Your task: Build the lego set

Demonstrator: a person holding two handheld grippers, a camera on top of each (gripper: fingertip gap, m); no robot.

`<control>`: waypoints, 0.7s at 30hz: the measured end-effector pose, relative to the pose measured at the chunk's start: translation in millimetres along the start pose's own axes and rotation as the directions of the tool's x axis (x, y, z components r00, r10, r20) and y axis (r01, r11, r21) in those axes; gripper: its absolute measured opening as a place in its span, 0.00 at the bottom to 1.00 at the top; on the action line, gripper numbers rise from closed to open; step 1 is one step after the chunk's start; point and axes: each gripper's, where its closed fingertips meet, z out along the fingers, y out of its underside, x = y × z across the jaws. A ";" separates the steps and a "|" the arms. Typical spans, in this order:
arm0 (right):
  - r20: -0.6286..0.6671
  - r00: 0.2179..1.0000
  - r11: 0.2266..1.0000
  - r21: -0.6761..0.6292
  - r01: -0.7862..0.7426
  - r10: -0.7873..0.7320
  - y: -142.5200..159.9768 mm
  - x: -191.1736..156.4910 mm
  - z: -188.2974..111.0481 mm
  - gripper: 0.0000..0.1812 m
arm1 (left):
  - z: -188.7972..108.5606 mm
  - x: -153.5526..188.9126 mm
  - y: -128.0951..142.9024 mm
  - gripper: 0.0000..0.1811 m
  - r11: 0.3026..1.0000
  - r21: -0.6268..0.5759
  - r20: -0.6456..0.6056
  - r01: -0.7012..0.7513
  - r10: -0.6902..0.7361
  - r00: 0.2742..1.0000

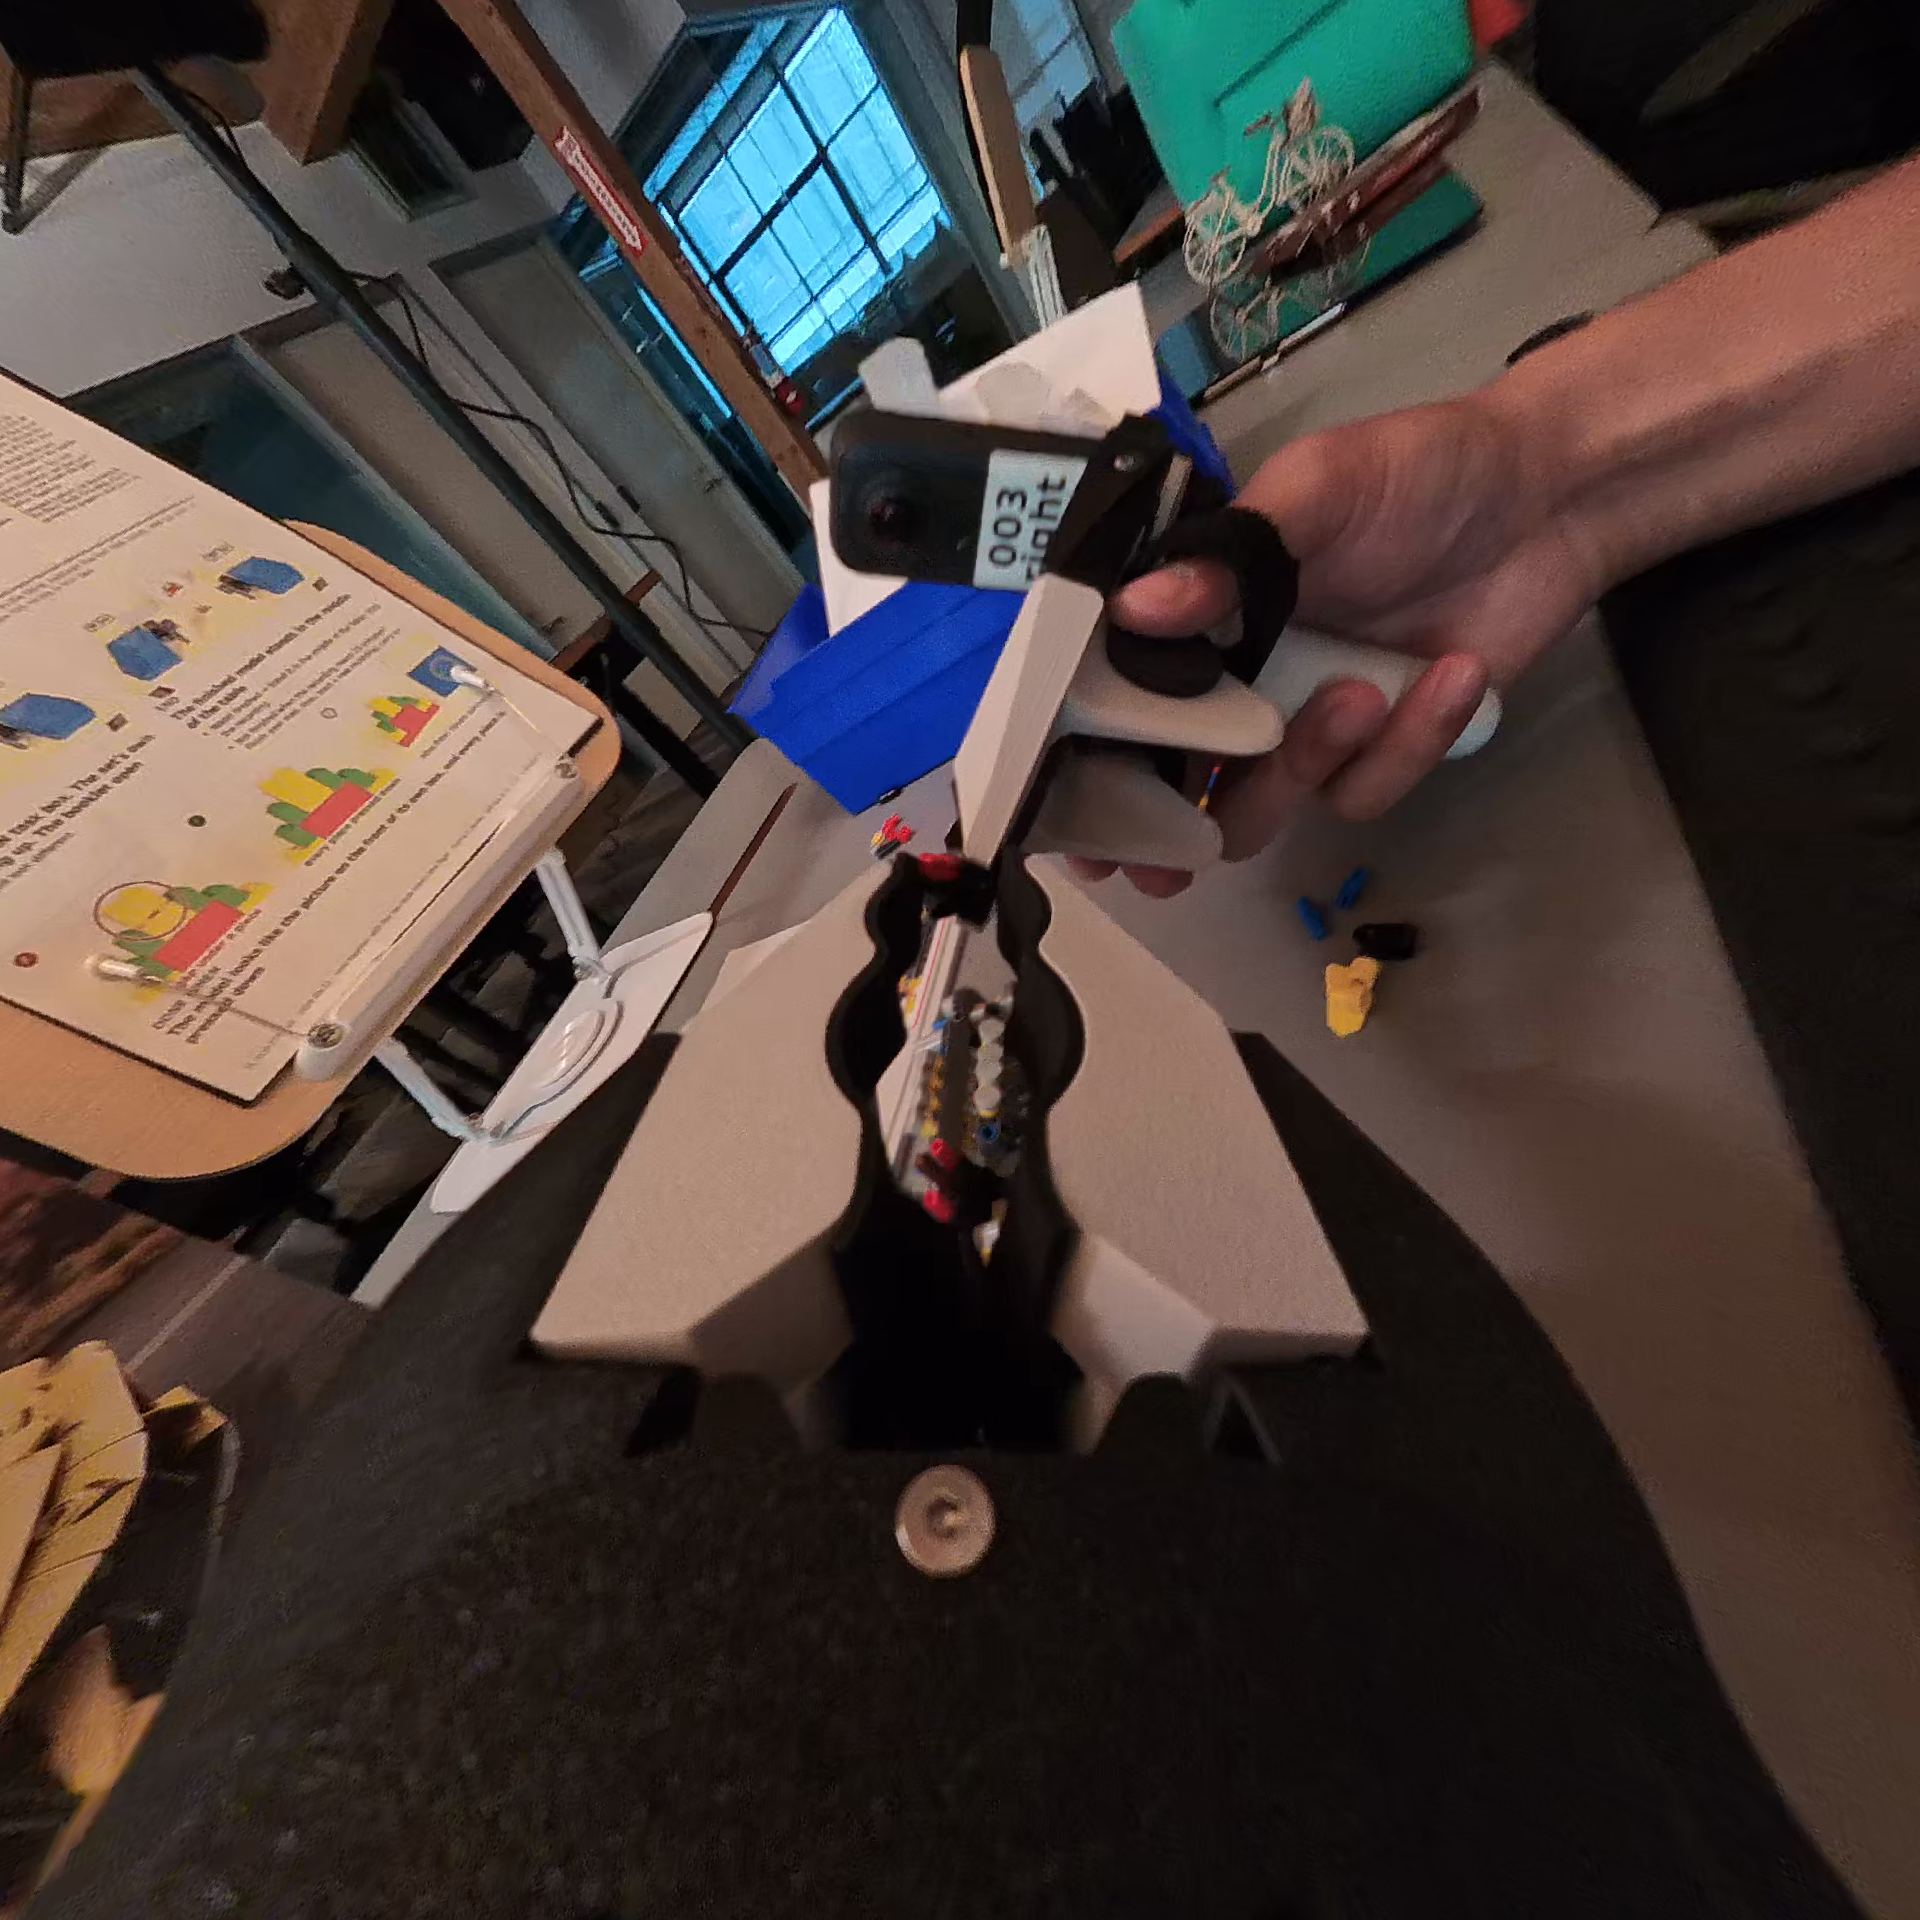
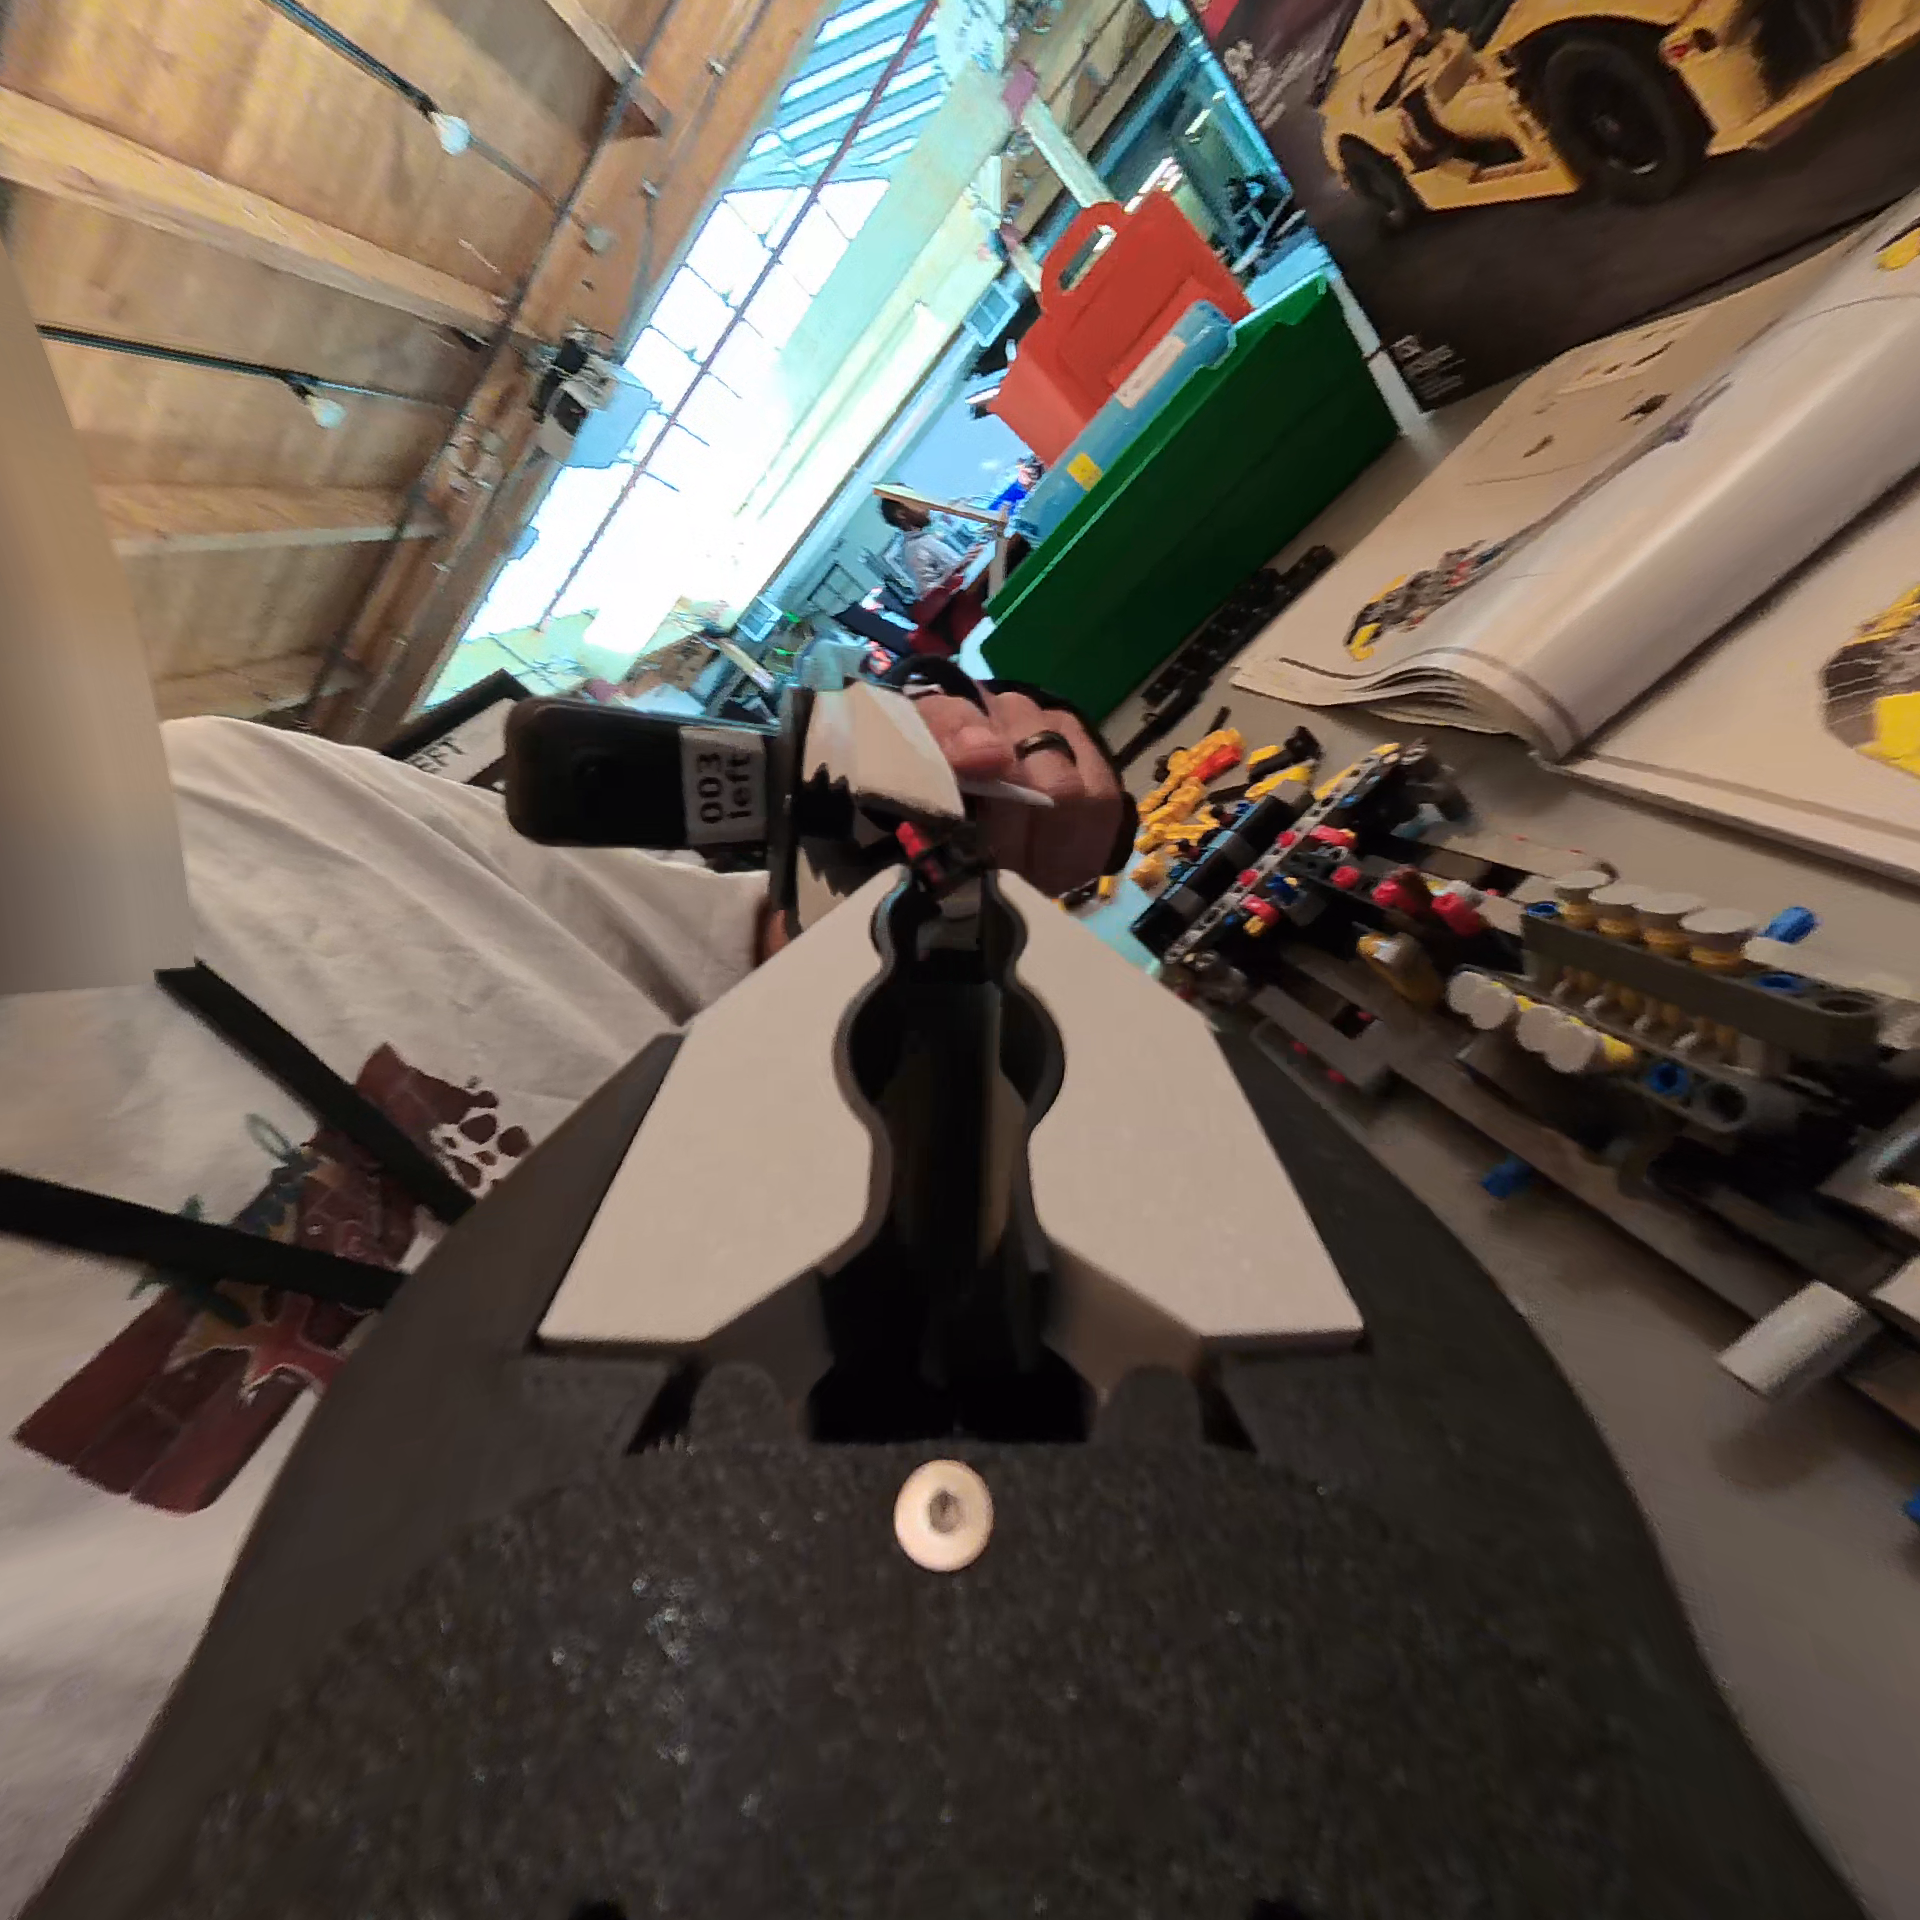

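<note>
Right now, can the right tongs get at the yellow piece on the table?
Likely yes, but not at once: the yellow piece lies uncovered on the table, yet the right tongs meet the left tongs at a red-and-black part.

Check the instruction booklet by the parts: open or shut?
Open: the instruction booklet lies spread on the table, pages fanned along its edge, pictures showing.

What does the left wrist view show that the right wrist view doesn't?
Only the left wrist view: an instruction sheet on a stand, a blue bin, and a few loose pieces on the table. Only the right: the big part-built model, an open manual, a green crate. Both: the two gripper tips meeting on a small red and black piece.
</note>
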 end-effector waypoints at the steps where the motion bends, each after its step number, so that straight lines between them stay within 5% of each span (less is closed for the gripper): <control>1: 0.029 0.999 1.000 -0.001 -0.014 0.014 0.2 -3.9 0.3 0.06 | -1.2 0.8 -3.4 0.07 1.000 0.020 -0.013 0.020 -0.019 1.000; 7: 0.118 0.990 0.997 -0.013 -0.081 0.082 1.5 -14.0 1.4 0.06 | -5.1 3.5 -12.2 0.06 0.994 0.070 -0.065 0.088 -0.083 0.994; 12: -0.040 0.995 0.996 -0.031 0.089 -0.090 2.7 -1.5 1.6 0.05 | -5.1 7.1 -4.8 0.08 0.977 0.028 -0.150 0.209 -0.203 0.968; 17: -0.163 0.957 0.970 -0.071 0.233 -0.242 4.2 8.0 1.4 0.00 | -9.8 8.9 -8.8 0.04 0.891 0.025 -0.301 0.454 -0.427 0.853; 21: -0.169 0.948 0.962 -0.083 0.258 -0.269 5.9 7.3 1.6 0.00 | -6.2 11.4 -2.0 0.01 0.890 0.003 -0.297 0.456 -0.435 0.850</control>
